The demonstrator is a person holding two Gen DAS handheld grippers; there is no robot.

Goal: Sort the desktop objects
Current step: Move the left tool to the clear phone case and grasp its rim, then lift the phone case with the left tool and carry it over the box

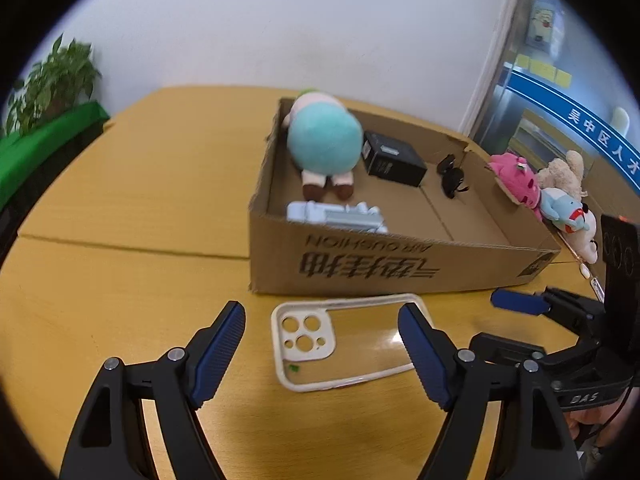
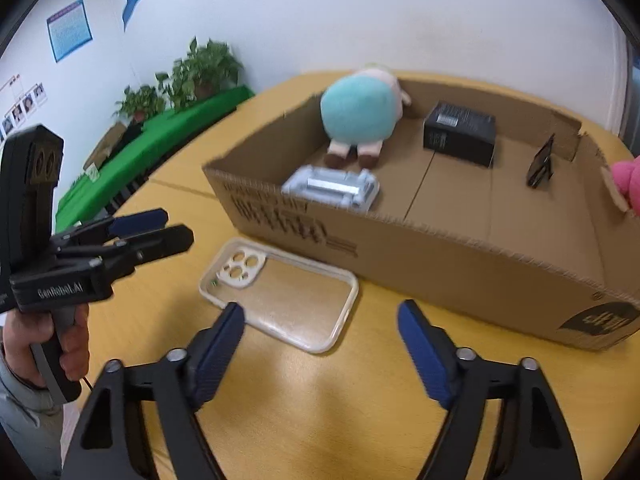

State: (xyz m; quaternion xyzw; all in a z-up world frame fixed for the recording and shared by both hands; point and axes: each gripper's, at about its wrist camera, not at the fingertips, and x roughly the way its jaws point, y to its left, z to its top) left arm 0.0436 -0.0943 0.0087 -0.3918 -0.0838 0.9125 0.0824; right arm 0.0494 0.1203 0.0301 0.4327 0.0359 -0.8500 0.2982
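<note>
- Cream-rimmed clear plastic phone case [image 1: 346, 342] is lying flat on the yellow wooden table [image 1: 120, 208], just beside the near wall of the shallow brown cardboard box [image 1: 400, 264].
- Left gripper [image 1: 322, 322] is hovering over the case with jaws released, gripping nothing.
- Right gripper [image 2: 320, 320] is standing spread and empty near the case's end.
- Teal round plush toy [image 2: 360, 110], small black carton [image 2: 460, 134] and pale grey plastic tool [image 2: 332, 188] are sitting inside the box.

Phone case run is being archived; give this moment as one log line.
phone case: on table, outside cardboard box | left gripper: open, over case | right gripper: open, empty
</note>
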